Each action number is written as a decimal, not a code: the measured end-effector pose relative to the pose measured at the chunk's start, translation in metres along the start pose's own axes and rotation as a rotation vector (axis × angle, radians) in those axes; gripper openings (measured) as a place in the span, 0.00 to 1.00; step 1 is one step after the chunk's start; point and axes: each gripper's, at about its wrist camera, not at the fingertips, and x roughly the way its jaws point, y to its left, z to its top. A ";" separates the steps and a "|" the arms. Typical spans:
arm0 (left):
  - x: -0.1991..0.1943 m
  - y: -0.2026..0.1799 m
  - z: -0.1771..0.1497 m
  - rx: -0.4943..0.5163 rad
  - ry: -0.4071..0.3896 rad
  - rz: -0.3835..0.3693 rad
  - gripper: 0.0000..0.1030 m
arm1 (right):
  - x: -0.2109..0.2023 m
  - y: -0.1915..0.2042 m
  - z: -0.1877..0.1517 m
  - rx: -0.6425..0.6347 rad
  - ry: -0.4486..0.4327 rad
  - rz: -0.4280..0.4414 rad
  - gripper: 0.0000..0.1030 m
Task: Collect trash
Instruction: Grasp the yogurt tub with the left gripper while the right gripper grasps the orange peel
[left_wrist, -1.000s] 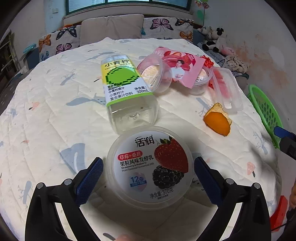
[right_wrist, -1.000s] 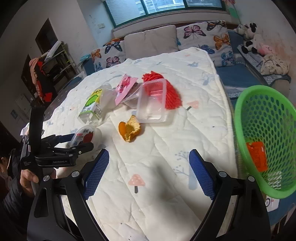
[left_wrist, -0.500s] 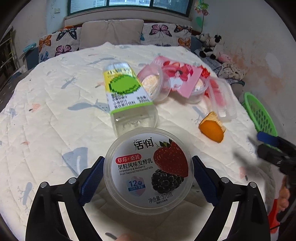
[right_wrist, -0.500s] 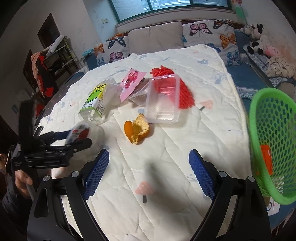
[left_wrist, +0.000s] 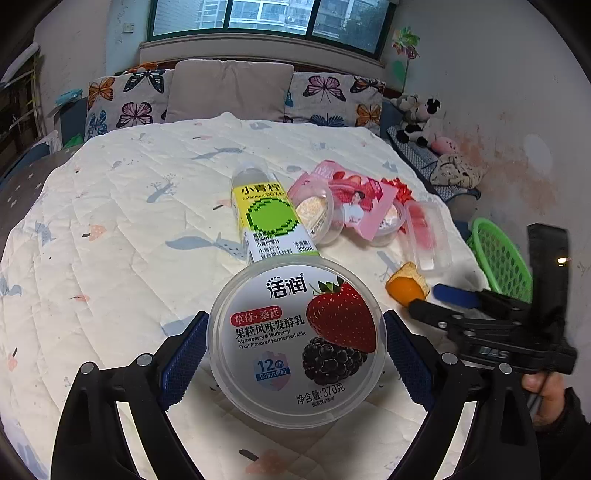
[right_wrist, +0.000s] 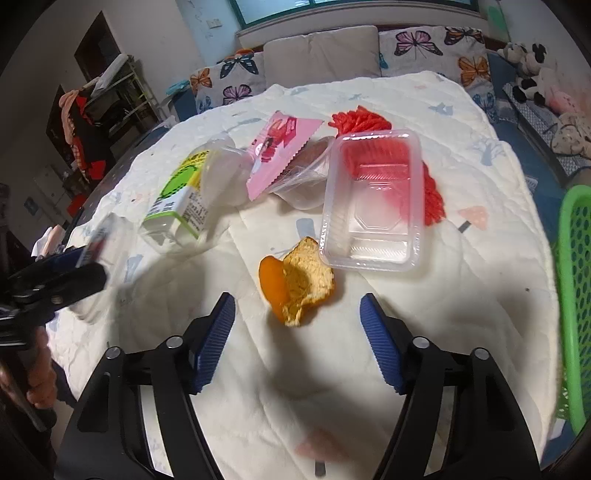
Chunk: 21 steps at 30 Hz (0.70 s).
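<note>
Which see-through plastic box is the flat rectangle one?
The clear tray lying over the red netting, beside the orange peel. The other clear containers are round cups.

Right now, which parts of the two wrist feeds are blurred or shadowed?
Left wrist view: yogurt tub sharp, only edges bowed by the fisheye. Right wrist view: that tub and the left gripper smear at the left edge; orange peel sharp, gripper shadow darkens the quilt.

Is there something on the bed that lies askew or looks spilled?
Yes. The green-label bottle lies on its side on the quilt, not upright. A torn orange peel lies loose beside the clear plastic tray. No liquid seems spilled.
</note>
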 end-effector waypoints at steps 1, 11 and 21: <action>-0.001 0.000 0.001 0.000 -0.004 0.001 0.86 | 0.002 0.000 0.001 0.002 0.003 -0.002 0.64; -0.004 0.001 0.002 0.003 -0.011 -0.002 0.86 | 0.011 0.006 0.004 -0.039 -0.001 -0.038 0.42; -0.006 -0.005 0.002 0.017 -0.014 -0.009 0.86 | -0.006 0.008 -0.003 -0.032 -0.016 0.010 0.33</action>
